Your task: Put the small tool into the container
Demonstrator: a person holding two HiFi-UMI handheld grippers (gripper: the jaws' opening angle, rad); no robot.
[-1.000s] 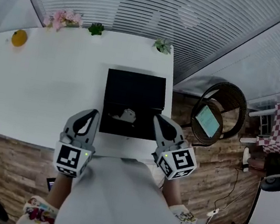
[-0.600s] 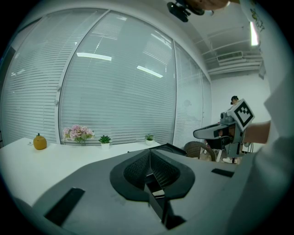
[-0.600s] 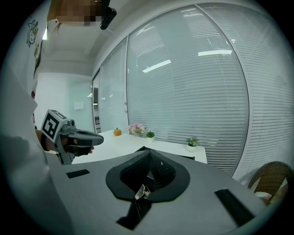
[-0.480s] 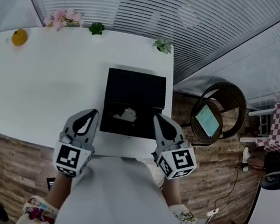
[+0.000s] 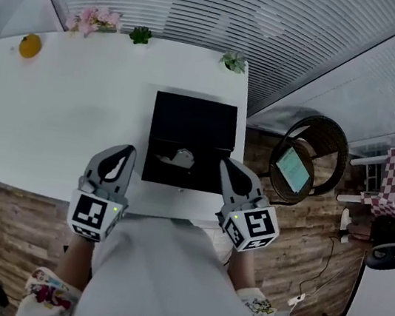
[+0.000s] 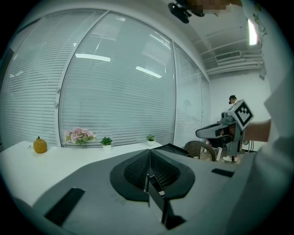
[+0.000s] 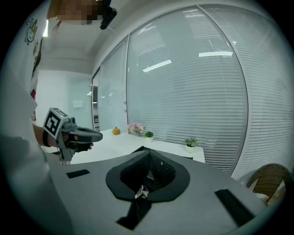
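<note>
A black container (image 5: 149,172) stands open on the white table (image 5: 62,116), its lid (image 5: 193,119) folded back on the far side. A small grey tool (image 5: 181,158) lies inside it. My left gripper (image 5: 125,150) hovers at the table's near edge, left of the container, shut and holding nothing. My right gripper (image 5: 224,164) is at the container's right front corner, also shut and holding nothing. The left gripper view shows the jaws of that gripper (image 6: 149,150) closed together. In the right gripper view the right gripper (image 7: 148,150) has its jaws closed too.
An orange fruit (image 5: 29,45), pink flowers (image 5: 91,19) and two small green plants (image 5: 140,34) (image 5: 234,61) line the table's far edge by the blinds. A wicker chair (image 5: 309,161) stands to the right of the table. The person's torso fills the near side.
The left gripper has shifted slightly to the left and the view has tilted a little. The right gripper, container and tool have stayed put.
</note>
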